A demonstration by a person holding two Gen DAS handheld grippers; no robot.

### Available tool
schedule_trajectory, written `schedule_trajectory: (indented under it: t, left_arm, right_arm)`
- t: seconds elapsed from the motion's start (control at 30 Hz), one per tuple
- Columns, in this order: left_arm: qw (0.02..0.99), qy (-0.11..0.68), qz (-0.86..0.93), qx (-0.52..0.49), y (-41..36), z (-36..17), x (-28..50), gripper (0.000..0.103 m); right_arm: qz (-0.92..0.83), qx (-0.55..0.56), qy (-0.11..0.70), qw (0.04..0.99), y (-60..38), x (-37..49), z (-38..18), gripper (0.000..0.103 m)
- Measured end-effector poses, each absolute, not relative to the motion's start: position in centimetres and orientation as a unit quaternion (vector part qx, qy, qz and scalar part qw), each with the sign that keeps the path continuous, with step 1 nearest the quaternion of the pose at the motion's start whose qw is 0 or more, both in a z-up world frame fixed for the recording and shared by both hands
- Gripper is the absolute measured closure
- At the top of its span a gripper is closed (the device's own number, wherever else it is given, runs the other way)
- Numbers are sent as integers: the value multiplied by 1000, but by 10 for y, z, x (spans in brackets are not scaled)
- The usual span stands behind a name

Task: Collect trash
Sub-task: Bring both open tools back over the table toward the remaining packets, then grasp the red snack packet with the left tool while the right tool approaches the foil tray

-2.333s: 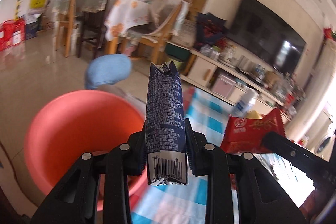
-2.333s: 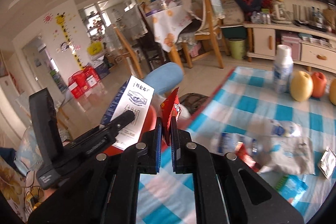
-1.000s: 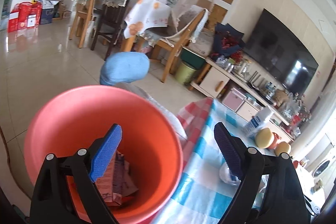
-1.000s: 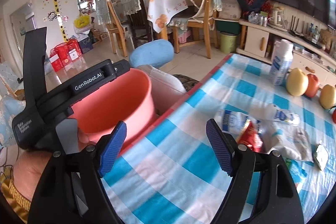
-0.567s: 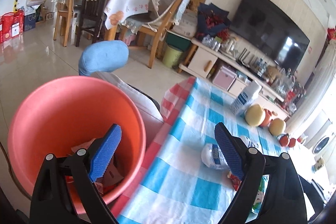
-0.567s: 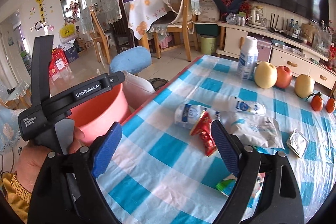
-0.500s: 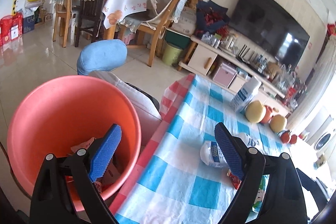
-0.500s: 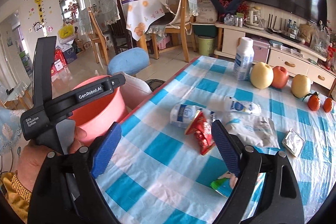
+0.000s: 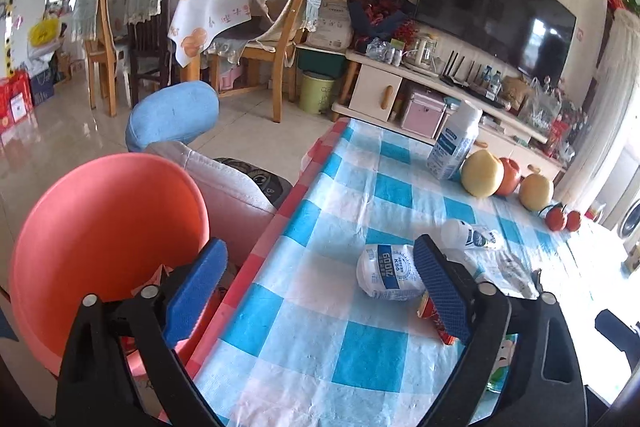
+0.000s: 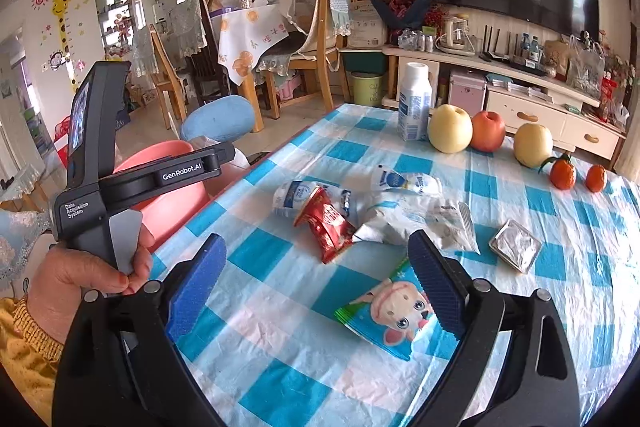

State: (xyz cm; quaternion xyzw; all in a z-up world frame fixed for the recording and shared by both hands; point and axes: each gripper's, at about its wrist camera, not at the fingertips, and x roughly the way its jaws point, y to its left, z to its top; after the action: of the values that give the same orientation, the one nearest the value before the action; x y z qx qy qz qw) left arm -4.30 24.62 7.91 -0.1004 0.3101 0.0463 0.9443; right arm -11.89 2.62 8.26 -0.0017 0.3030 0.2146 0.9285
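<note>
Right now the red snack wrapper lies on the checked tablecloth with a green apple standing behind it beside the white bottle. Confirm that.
Not quite. The red snack wrapper does lie on the checked tablecloth, but beside the white bottle stands a yellow pear, not a green apple. The right wrist view shows it.

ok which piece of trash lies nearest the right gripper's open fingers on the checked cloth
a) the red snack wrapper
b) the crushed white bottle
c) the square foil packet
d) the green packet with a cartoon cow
d, since in the right wrist view the green packet with a cartoon cow lies right at the right gripper, while the red snack wrapper and the other trash lie farther up the cloth.
</note>
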Motion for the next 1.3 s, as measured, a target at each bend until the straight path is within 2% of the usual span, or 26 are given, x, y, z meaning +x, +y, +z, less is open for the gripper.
schedule_trajectory:
  t: [0.67,1.3]
  left_arm:
    - [934,355,-3,-46,193,65,-26,9]
    - [912,399,-40,-85,163,34,-9,9]
  right_arm:
    - [190,55,320,927,-44,-102,65,10]
    - [95,94,380,915,-146,-46,34,10]
